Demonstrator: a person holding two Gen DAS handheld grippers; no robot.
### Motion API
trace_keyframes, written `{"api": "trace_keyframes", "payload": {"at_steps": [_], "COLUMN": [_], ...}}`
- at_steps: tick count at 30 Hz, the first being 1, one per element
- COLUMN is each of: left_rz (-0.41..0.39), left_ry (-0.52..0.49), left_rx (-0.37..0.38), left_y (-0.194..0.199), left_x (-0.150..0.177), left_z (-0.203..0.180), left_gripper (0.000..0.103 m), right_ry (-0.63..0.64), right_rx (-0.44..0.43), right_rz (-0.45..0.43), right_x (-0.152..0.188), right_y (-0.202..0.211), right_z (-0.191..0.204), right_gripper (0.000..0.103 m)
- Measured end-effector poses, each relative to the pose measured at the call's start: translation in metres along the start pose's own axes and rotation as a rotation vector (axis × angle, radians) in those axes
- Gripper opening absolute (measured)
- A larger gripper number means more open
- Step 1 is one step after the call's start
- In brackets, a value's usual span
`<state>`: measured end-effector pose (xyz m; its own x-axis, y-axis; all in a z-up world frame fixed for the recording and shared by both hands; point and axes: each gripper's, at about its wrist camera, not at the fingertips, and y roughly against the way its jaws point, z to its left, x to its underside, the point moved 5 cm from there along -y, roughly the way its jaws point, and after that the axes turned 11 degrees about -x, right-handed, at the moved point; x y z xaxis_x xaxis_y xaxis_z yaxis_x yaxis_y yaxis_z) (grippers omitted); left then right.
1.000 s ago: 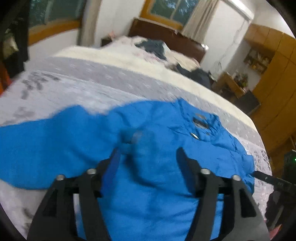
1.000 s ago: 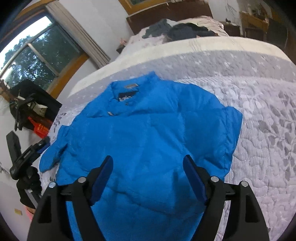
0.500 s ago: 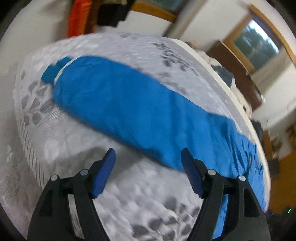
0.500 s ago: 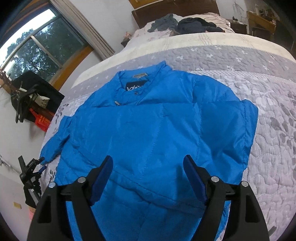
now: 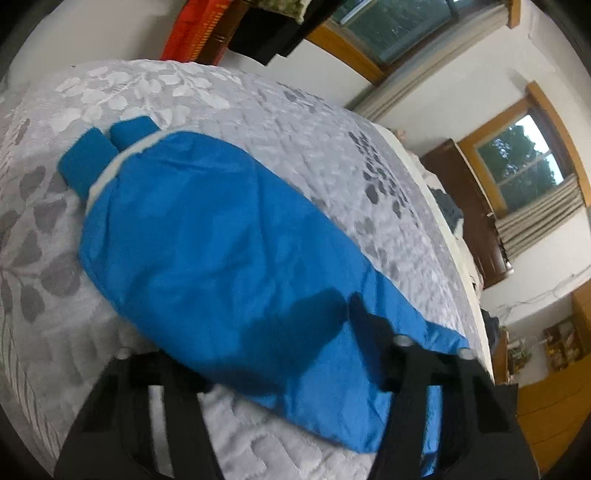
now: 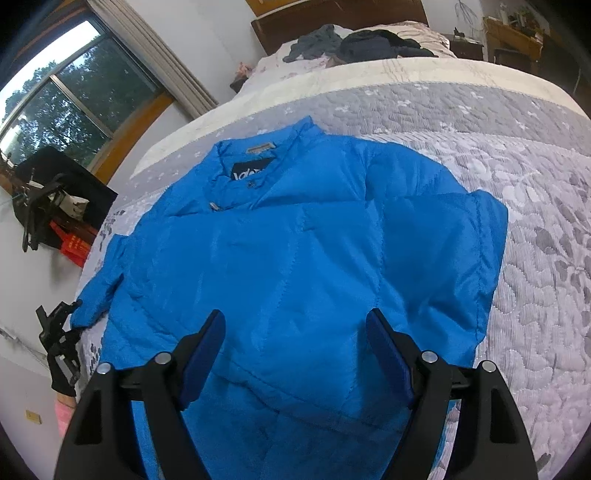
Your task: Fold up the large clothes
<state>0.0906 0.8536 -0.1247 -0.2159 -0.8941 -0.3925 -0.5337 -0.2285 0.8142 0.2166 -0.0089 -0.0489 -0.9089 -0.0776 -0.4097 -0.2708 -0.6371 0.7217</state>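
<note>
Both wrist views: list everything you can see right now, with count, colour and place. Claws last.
jacket: one, blue, spread flat on the quilt, collar away from the right claw
sleeve: one, blue with knit cuff, stretched out on the quilt ahead of the left claw
quilt: one, grey-white leaf print, covering the bed
dark clothes: a heap, grey and black, far end of the bed
headboard: one, dark brown, behind the heap
windows: two in left view, wood-framed
left claw: black, open, straddling the sleeve
right claw: black with blue pads, open, over the hem
</note>
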Motion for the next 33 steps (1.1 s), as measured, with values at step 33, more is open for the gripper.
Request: {"api": "trace_keyframes", "payload": {"at_steps": [33], "left_rz": [-0.083], "left_ry": [-0.663], "left_rx": [0.427], "left_y": [0.142], "left_x": [0.167], "left_z": [-0.289], "left_gripper": [0.005], "right_ry": [0.053], "right_rx": [0.117], "right_rz": [0.023], "right_x": [0.006], "right_y": [-0.027], "right_z": [-0.006], "right_gripper": [0.082]}}
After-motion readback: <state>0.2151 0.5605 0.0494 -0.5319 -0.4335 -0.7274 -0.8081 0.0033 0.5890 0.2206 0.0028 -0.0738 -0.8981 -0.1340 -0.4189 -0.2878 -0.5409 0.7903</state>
